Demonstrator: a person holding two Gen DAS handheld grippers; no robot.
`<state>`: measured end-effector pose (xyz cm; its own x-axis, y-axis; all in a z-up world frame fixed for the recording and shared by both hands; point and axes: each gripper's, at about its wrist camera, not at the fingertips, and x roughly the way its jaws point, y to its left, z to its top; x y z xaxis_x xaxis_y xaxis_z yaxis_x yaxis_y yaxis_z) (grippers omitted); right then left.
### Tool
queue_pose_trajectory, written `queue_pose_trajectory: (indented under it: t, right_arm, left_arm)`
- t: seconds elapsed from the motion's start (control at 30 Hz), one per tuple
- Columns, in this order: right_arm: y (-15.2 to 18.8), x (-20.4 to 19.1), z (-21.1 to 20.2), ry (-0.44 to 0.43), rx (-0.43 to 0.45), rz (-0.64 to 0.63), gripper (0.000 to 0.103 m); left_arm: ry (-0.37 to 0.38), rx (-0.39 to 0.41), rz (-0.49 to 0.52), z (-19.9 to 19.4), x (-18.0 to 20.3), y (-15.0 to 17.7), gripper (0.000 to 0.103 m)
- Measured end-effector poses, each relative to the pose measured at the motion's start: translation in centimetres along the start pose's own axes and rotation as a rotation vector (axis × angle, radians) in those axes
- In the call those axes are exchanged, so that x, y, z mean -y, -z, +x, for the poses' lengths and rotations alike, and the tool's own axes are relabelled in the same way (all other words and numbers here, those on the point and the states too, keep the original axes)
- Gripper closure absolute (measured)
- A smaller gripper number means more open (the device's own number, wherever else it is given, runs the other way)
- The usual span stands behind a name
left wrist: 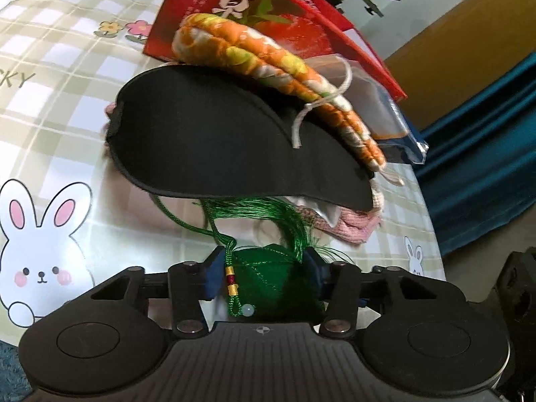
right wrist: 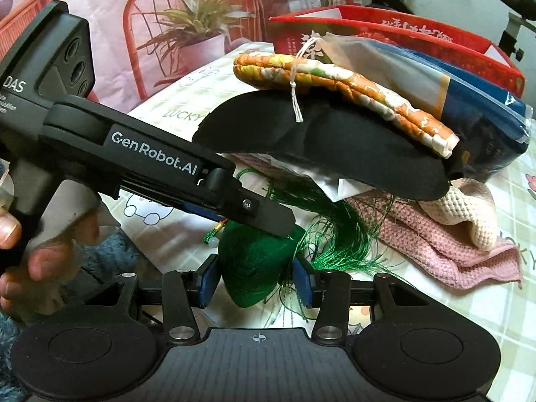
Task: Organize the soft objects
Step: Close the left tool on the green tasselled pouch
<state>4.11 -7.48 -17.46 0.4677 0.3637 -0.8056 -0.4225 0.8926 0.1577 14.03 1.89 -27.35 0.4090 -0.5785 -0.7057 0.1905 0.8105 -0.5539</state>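
Left wrist view: green silk sachet (left wrist: 268,268), pouch-shaped, long green tassel, cord with gold-red beads and a pale bead, on the bunny-print tablecloth (left wrist: 50,134) below a black eye mask (left wrist: 217,140); left gripper (left wrist: 264,269) and right gripper (right wrist: 256,276) both pinching it

Green silk sachet (right wrist: 258,268) — plump, with a loose tassel fanned to one side and a beaded cord — rests on the tablecloth. Behind it: black eye mask (left wrist: 214,140), curved, atop pink knitted cloths (right wrist: 435,234); an orange floral quilted pad (right wrist: 335,83) lies across the mask.
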Motion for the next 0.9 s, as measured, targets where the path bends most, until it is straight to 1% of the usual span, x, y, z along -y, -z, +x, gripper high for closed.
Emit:
queue_pose_trajectory:
  t: [0.1, 0.47, 0.67, 0.9]
  right_arm:
    - [-0.2, -0.3, -0.2, 0.005, 0.004, -0.006, 0.06]
    - [-0.4, -0.8, -2.5, 0.01, 0.082, -0.027, 0.06]
    - [-1.5, -1.2, -3.8, 0.002, 0.122, -0.022, 0.06]
    - [-3.2, -1.4, -6.1, -0.008, 0.201, -0.013, 0.06]
  left_arm:
    - [-0.004, 0.01, 0.035, -0.5, 0.4, 0.2, 0.053]
    - [0.014, 0.079, 0.08, -3.4, 1.4, -0.2, 0.054]
    - [0.023, 0.119, 0.116, -5.4, 2.5, -0.9, 0.053]
    - [0.045, 0.188, 0.163, -8.7, 4.5, -2.3, 0.053]
